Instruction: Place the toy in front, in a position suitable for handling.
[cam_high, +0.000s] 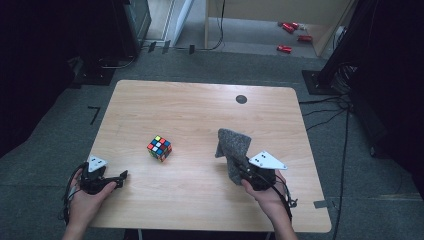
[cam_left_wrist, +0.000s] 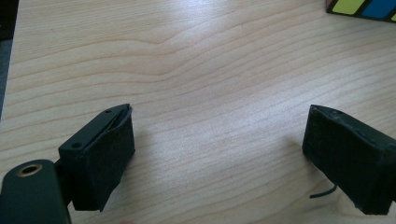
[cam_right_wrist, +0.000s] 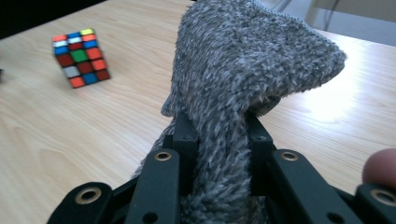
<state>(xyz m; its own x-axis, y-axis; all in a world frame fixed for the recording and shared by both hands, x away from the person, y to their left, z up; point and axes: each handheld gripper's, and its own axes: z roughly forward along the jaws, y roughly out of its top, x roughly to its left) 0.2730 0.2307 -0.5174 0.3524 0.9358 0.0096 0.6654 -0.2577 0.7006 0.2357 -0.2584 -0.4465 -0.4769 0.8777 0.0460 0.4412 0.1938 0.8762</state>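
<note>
Nearest to me, my right gripper (cam_high: 239, 167) is clenched on a grey fleecy cloth (cam_high: 232, 147). In the right gripper view the jaws pinch a bunched fold of the cloth (cam_right_wrist: 243, 79) between them, drawn in tight, with the fabric standing up past the jaw tips and flopping over at the top. From above, the cloth rises from the gripper and leans away from me toward the middle of the table (cam_high: 200, 105), its long axis running from the jaws up and slightly left. I judge most of it to be lifted off the wood, though whether its lower end touches I cannot tell.

My left gripper (cam_high: 124, 175) sits near the front left edge, jaws spread wide and holding nothing; in the left gripper view there is only bare wood between the pads (cam_left_wrist: 105, 154).

Farther in lies the Rubik's cube (cam_high: 159, 148), between the two grippers and to the left of the cloth, well apart from it. It looks about as near to the left jaws as to the right. If the cloth is meant for the cube, my right hand must carry it leftward.

Beyond, a dark round spot (cam_high: 241, 99) marks the far side of the tabletop.
</note>
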